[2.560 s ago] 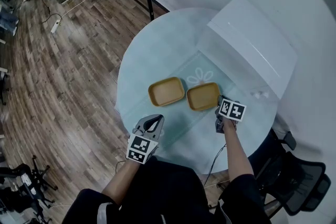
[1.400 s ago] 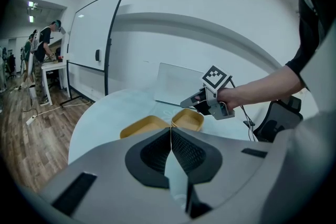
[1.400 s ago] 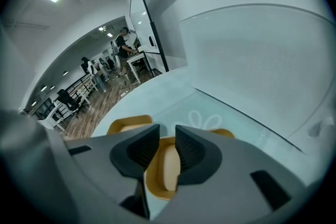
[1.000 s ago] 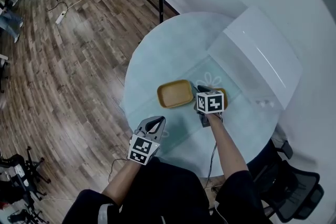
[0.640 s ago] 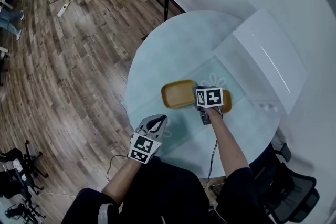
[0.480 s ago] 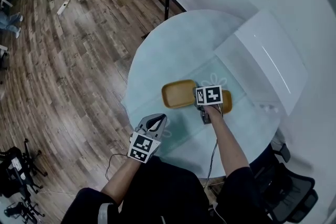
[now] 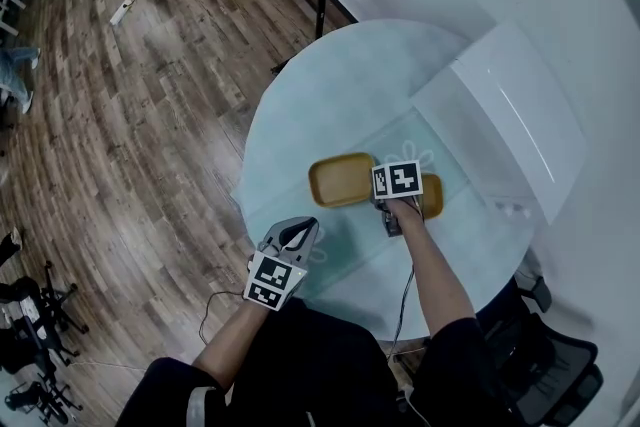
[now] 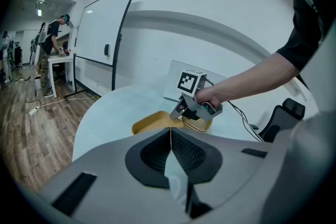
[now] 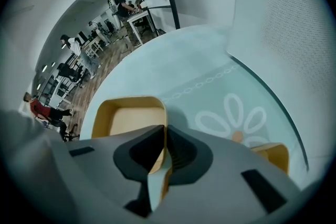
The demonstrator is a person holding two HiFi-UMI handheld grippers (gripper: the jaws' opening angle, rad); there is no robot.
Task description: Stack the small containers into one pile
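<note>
Wood-plank floor (image 7: 130,115) surrounds a round, pale-teal counter (image 7: 330,85); a white box (image 7: 500,105) sits on the counter at the wall side. Two yellow containers lie side by side on a flower-print mat (image 7: 400,140) in front of the box — the near container (image 7: 433,197) closest to the box, the far container (image 7: 338,180) one place farther from it. The right hand-held gripper (image 9: 164,139) is down between the two. Its jaws are pinched on the far container's box-side rim, with the yellow wall running between them. The left hand-held gripper (image 7: 300,229) is farthest from the box, over the counter's edge — jaws pressed together, nothing in them, well apart from both containers.
</note>
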